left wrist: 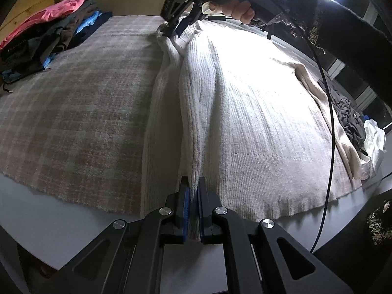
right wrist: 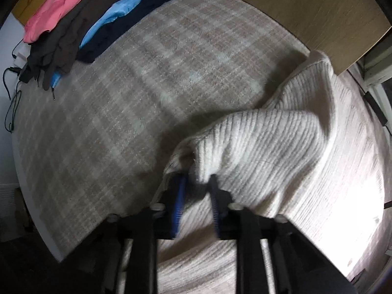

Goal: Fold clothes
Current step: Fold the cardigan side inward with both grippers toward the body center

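A cream ribbed knit sweater (left wrist: 245, 112) lies spread on a plaid blanket (left wrist: 80, 103). My left gripper (left wrist: 193, 186) is shut on the sweater's near edge, fabric pinched between its blue pads. My right gripper (left wrist: 171, 30) is at the sweater's far end, held by a hand. In the right wrist view the right gripper (right wrist: 196, 183) has its fingers partly apart with a bunched fold of the sweater (right wrist: 264, 142) between them; the view is blurred.
A pile of clothes, pink, dark grey, blue and navy (left wrist: 49, 31), lies at the blanket's far left; it also shows in the right wrist view (right wrist: 73, 24). Dark and white garments (left wrist: 355, 122) lie at the right. A black cable (left wrist: 330, 122) hangs across the right. A wooden board (right wrist: 306, 12) stands behind.
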The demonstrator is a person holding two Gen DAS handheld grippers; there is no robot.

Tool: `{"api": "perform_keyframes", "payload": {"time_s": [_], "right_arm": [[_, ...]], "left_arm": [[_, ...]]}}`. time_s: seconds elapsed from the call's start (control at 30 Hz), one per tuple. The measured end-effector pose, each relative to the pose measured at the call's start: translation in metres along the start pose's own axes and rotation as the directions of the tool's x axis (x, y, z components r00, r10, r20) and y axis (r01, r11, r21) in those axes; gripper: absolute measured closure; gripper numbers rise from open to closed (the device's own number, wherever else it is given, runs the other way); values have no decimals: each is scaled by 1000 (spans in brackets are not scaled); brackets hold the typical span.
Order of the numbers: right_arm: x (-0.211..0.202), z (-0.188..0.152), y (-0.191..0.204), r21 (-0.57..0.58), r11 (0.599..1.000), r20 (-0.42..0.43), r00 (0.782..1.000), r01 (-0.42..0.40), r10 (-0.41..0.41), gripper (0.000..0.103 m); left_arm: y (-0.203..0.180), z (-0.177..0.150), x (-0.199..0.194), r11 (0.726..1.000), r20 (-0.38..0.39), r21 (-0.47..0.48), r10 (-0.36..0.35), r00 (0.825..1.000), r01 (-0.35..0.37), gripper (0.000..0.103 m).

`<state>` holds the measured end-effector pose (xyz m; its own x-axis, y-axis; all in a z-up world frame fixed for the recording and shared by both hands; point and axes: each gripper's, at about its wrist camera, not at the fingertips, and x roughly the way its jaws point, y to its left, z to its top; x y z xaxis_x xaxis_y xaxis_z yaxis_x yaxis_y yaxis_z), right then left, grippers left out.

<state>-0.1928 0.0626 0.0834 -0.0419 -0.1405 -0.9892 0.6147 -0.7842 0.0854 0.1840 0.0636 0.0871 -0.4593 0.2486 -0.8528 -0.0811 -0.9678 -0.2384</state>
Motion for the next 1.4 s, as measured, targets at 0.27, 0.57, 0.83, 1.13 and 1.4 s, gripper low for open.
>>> {"api": "perform_keyframes", "payload": {"time_s": [0.27, 0.57, 0.83, 1.13, 1.4], "right_arm": [[-46, 11, -38, 171, 957, 155, 965, -235, 209, 98], [-14, 34, -31, 131, 982, 114, 986, -138, 123, 97], [-11, 40, -34, 148, 979, 118, 985, -143, 126, 97], [-43, -3, -78, 222, 945, 284, 943, -241, 174, 98], [-42, -94, -166, 438, 843, 392, 910, -313, 134, 98]], "left_arm": [[11, 2, -13, 996, 32, -72, -47, 998, 49, 98], [19, 6, -9, 993, -2, -99, 63, 998, -63, 75], [15, 12, 11, 995, -15, -43, 92, 996, -92, 57], [-4, 17, -1, 998, 51, 33, 54, 997, -56, 94], [-68, 28, -14, 971, 62, 236, -53, 997, 37, 94]]}}
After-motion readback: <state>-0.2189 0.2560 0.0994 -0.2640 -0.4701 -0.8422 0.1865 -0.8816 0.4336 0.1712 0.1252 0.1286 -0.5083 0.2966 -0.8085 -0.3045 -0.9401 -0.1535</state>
